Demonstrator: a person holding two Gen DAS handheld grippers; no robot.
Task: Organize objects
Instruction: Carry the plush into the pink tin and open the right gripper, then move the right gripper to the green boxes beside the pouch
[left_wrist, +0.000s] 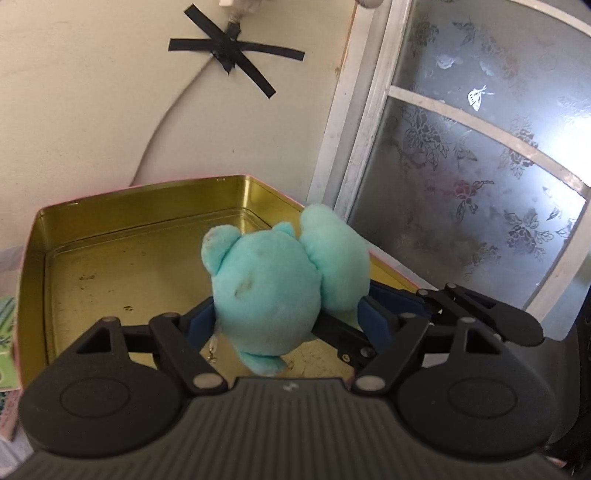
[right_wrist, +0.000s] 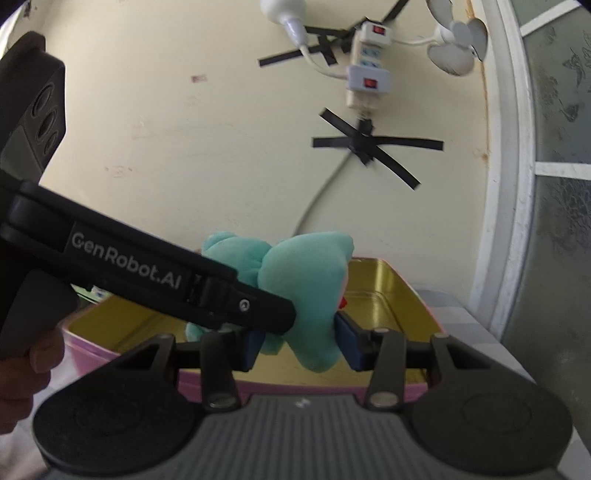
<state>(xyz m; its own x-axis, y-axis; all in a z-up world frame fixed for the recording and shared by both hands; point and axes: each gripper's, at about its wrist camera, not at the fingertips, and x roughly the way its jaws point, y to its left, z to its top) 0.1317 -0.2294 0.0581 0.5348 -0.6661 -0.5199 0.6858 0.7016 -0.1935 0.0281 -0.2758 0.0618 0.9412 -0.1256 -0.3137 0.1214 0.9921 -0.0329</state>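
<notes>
A turquoise plush toy (left_wrist: 273, 284) is held above an open tin box with a gold inside (left_wrist: 122, 258) and pink outer walls. My left gripper (left_wrist: 286, 321) is shut on the plush's body, blue pads on both sides. My right gripper (right_wrist: 299, 341) is also shut on the same plush (right_wrist: 306, 280), gripping its lower part. In the right wrist view the left gripper's black body (right_wrist: 147, 280) crosses from the left over the plush. The tin (right_wrist: 388, 295) lies below and behind the toy; nothing else shows inside it.
A cream wall (left_wrist: 92, 110) with a cable under crossed black tape (left_wrist: 229, 51) stands behind the tin. A frosted floral window (left_wrist: 461, 166) is on the right. A power strip (right_wrist: 365, 70) hangs on the wall. Green-patterned items (left_wrist: 5, 332) lie left of the tin.
</notes>
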